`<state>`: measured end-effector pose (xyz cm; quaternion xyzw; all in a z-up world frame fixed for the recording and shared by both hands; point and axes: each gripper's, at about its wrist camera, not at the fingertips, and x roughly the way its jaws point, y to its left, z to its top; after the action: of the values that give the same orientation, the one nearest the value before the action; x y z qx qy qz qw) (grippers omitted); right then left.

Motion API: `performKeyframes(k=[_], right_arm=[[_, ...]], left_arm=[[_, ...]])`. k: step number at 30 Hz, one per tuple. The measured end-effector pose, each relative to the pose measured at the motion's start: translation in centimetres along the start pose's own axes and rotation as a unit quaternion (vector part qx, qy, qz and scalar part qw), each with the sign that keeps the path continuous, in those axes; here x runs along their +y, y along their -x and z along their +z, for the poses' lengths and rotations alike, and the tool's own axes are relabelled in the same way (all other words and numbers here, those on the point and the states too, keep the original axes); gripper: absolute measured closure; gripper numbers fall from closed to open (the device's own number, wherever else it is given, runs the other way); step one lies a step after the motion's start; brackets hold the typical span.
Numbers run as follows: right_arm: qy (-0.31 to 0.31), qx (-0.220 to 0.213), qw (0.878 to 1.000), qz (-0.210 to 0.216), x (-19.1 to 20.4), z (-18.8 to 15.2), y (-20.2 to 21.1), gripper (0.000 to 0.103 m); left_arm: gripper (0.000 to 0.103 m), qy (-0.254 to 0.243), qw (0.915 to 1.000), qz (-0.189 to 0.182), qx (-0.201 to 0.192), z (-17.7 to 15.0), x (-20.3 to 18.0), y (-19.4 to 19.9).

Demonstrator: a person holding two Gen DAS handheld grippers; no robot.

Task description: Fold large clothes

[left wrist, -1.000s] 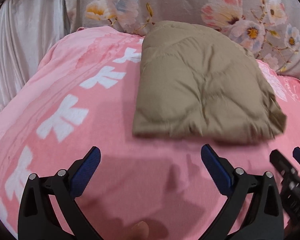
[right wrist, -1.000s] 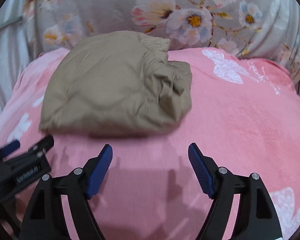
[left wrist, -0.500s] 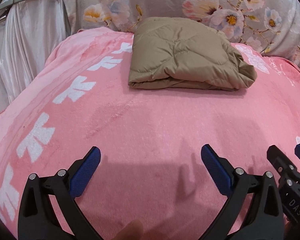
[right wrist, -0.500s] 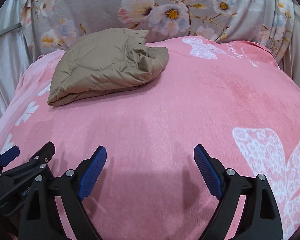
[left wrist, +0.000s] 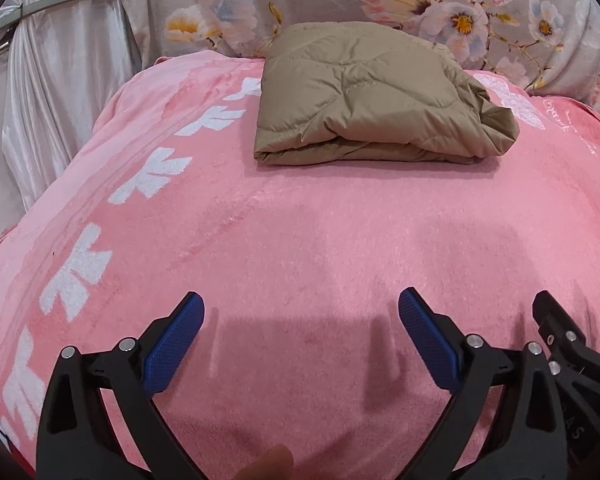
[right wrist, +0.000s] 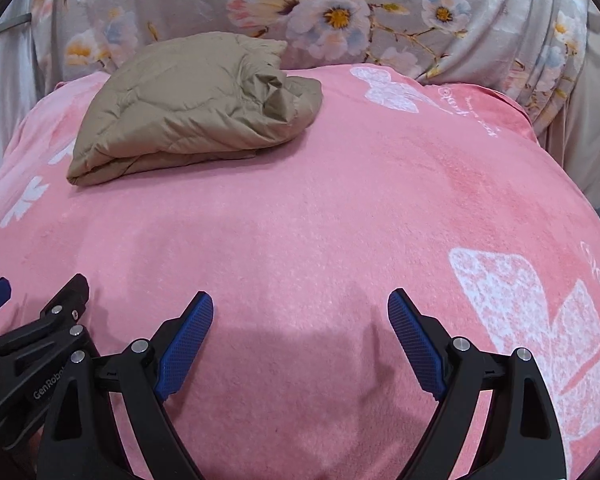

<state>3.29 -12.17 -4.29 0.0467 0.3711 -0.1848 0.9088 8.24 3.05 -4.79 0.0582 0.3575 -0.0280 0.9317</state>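
Lying folded near the far edge of the pink blanket point(left wrist: 300, 248), the tan jacket point(left wrist: 376, 96) sits well apart from the left gripper point(left wrist: 300, 320) and right gripper point(right wrist: 300, 316), both spread and empty.

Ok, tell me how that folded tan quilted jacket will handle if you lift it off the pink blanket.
The tan quilted jacket looks puffy, so probably light for its bulk. Its loose stacked layers would likely flop open if lifted by one edge. The smooth shell may slip between pads.
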Motion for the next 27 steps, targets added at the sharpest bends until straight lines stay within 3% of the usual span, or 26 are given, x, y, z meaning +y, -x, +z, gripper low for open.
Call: performKeyframes(k=[27], right_arm=[[0.004, -0.001, 1.000, 0.012, -0.09, -0.15, 0.19, 0.016]], left_arm=[[0.008, 0.007, 1.0000, 0.002, -0.002, 0.05, 0.24, -0.01]])
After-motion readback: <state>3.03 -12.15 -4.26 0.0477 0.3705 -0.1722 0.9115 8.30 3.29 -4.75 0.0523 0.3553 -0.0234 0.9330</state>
